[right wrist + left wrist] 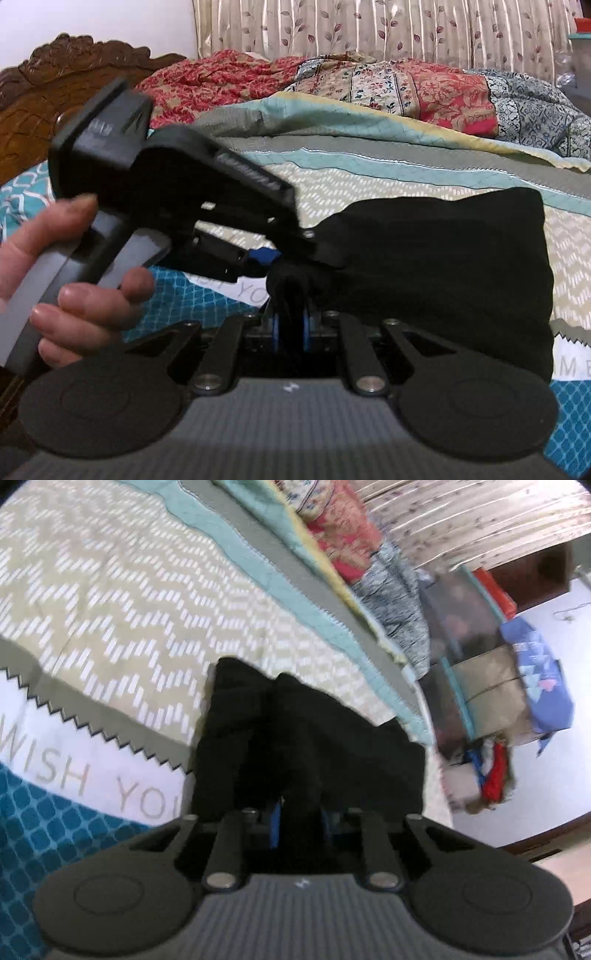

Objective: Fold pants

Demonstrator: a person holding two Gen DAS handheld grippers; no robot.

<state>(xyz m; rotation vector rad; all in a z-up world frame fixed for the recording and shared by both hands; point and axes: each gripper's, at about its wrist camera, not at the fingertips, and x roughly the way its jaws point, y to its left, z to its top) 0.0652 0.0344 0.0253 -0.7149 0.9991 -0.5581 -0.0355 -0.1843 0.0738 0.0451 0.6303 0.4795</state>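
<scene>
Black pants lie bunched on the patterned bedspread. In the right wrist view my right gripper is shut on a gathered edge of the pants, black cloth squeezed between its blue pads. The left gripper, held by a hand, comes in from the left and bites the same bunched edge just beyond the right one. In the left wrist view the black pants fill the middle, and my left gripper is shut on them, cloth between its blue pads.
The bedspread has beige zigzag, teal and lettered bands. A rumpled floral quilt lies along the far side, a carved wooden headboard at the left. Beyond the bed's edge stand stacked boxes and bags on the floor.
</scene>
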